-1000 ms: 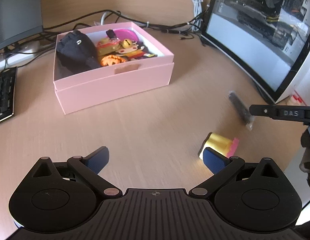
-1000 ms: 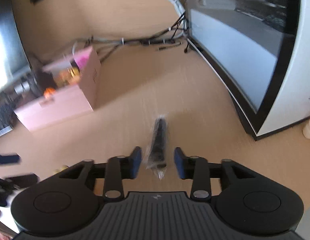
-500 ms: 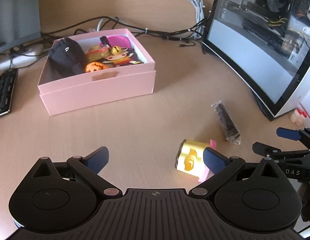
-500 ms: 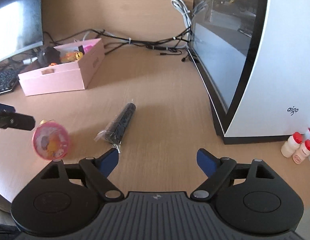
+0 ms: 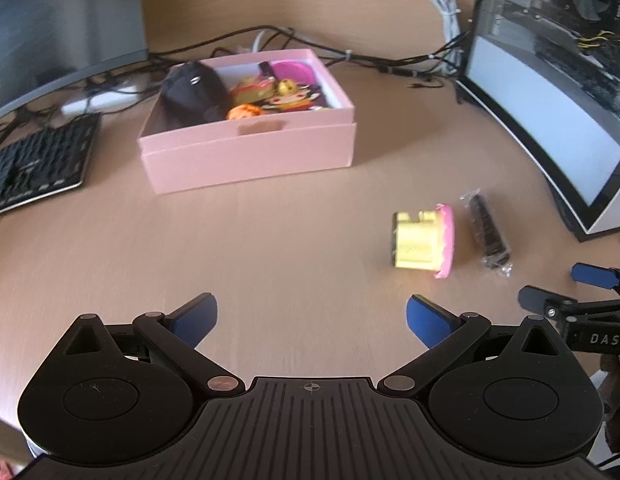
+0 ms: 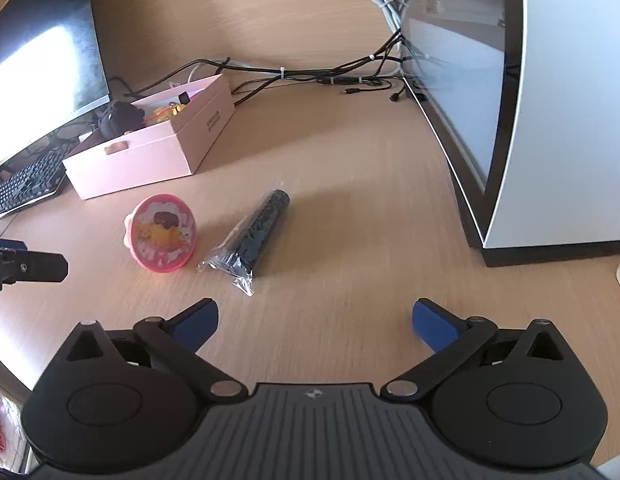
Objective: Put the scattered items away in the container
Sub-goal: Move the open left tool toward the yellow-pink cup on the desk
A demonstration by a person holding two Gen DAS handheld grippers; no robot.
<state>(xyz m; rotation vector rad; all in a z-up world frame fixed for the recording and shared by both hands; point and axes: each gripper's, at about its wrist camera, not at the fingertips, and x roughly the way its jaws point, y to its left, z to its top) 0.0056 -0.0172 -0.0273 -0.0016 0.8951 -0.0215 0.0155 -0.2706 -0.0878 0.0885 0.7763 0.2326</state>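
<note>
Both grippers hover over the wooden desk (image 5: pixel 289 248), holding nothing. Left gripper (image 5: pixel 312 314) has its blue pads spread wide apart, jaws empty. Right gripper (image 6: pixel 316 318) likewise: fingers wide open w/ only bare desk between them.

Pink box (image 5: pixel 249 156) sits toward the back-left of the desk, lid off, already holding a black pouch (image 5: pixel 193 92), a magenta round thing (image 5: pixel 291 72) and a mix of small orange/yellow toys; details too blurred to tell.

Two items lie outside the box, on the desk to its right-front. A yellow cup w/ pink lid (image 5: pixel 424 242) lies on its side; in the right wrist view its pink printed lid faces the camera (image 6: pixel 163 238). Just beside it, not touching as far as I can tell, lies a black stick in clear wrap (image 5: pixel 486 232), also (image 6: pixel 257 234), ahead-left of the right gripper's fingers.

Around: keyboard (image 5: pixel 33 164) at left, monitor (image 6: pixel 37 60) behind it, PC case w/ glass side (image 6: pixel 550 112) at right, cables (image 6: pixel 310 76) along the back.
</note>
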